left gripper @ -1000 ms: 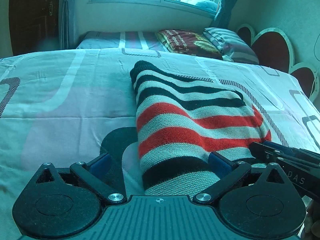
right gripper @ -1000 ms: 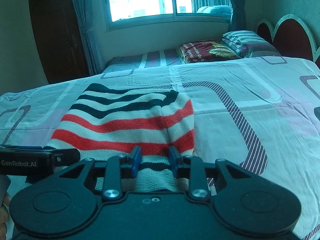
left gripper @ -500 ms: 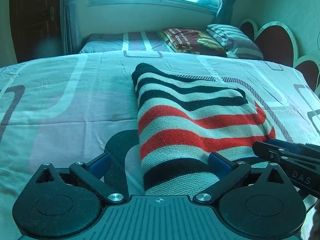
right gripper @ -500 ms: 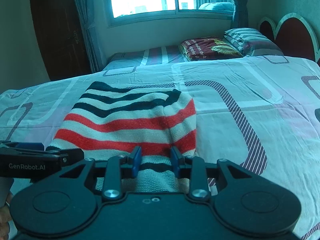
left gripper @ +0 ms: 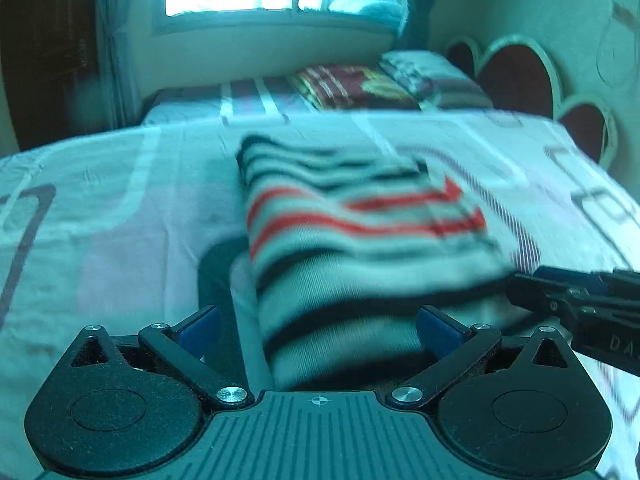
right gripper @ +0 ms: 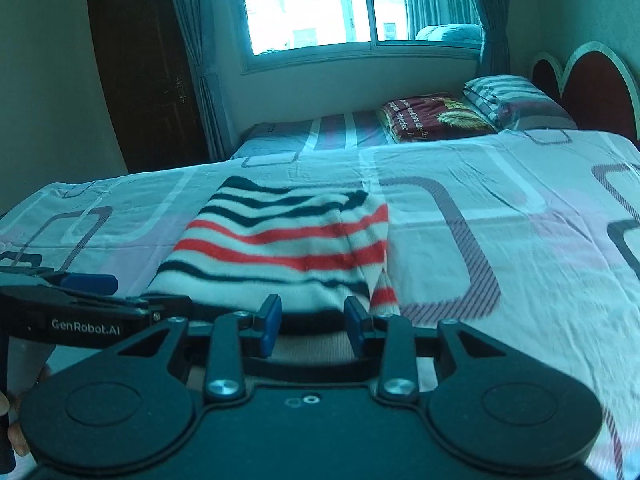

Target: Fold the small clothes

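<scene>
A striped knit garment in white, black and red lies on the patterned bedsheet. In the right wrist view the same garment has its near hem raised off the sheet. My right gripper stands narrow with that hem between its blue pads. In the left wrist view it reaches in from the right, the right gripper at the garment's near right edge. My left gripper is wide open. The fabric fills the right part of its gap, and the left pad is clear of it.
A folded dark red blanket and a striped pillow lie at the far end of the bed, by a scalloped headboard. A window and a dark wooden door are behind. Bare sheet spreads right of the garment.
Both grippers have moved and risen. The garment's near hem has come up off the sheet with the right gripper, so it looks shorter. The left wrist view is now blurred.
</scene>
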